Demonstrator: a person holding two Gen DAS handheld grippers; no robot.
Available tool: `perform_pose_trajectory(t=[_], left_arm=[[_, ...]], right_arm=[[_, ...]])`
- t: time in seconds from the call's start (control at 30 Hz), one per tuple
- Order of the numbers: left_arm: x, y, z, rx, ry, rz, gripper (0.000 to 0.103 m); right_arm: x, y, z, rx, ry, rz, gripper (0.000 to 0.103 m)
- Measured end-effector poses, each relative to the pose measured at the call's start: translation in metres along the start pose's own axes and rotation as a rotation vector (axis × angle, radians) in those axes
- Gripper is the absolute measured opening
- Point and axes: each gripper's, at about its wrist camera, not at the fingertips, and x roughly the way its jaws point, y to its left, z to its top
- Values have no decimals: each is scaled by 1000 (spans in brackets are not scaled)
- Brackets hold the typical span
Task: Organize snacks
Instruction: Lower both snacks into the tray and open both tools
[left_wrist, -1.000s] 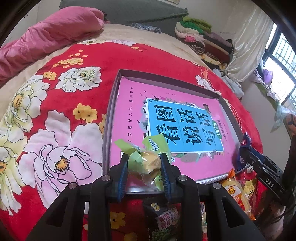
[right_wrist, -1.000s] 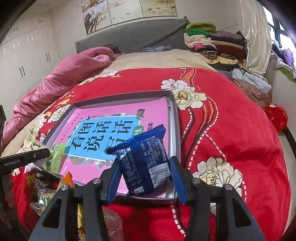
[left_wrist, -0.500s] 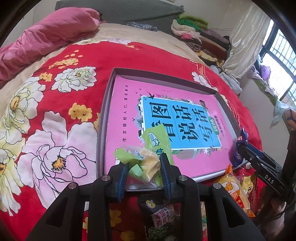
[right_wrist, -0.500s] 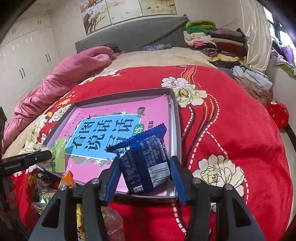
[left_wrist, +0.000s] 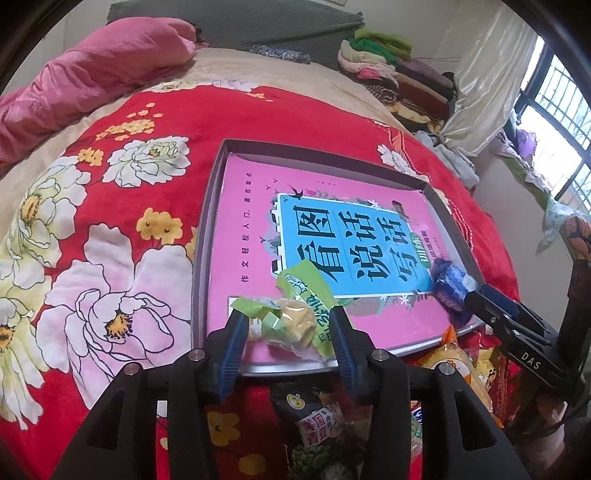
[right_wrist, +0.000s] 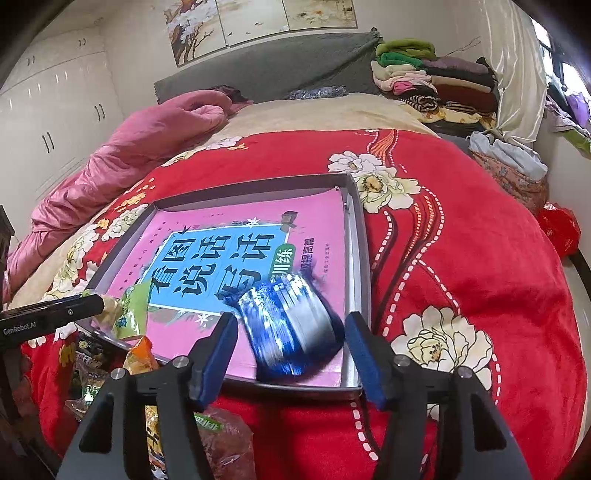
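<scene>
Both grippers, left (left_wrist: 286, 328) and right (right_wrist: 291, 345), have just been opening, jaws apart. Green snack (left_wrist: 291, 314) and blue snack (right_wrist: 291, 328) drop at the tray's (right_wrist: 356, 236) near corners, clear of the loose pile.

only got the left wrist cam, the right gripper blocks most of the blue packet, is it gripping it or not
Observer: No. The right gripper has just been opening its jaws. The blue packet sits between them with a gap to each pad.
Operator: where is the packet then
Observer: Over the pink book, at the near right corner of the tray. It is blurred, so I cannot tell whether it has settled.
</scene>
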Motion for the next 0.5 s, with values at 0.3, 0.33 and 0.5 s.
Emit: perform_pose_trajectory(t=[0.3,0.33,0.5], left_arm=[[-6,1,1,-4,-12,-7,58],[-7,1,1,-4,-12,-8,58],[-12,1,-1,-5,-14,-17,66]], right_arm=[[-2,0,1,2,-13,4,62],[-3,0,1,1,-14,4,64],[-6,1,1,-2,-24,2,65]])
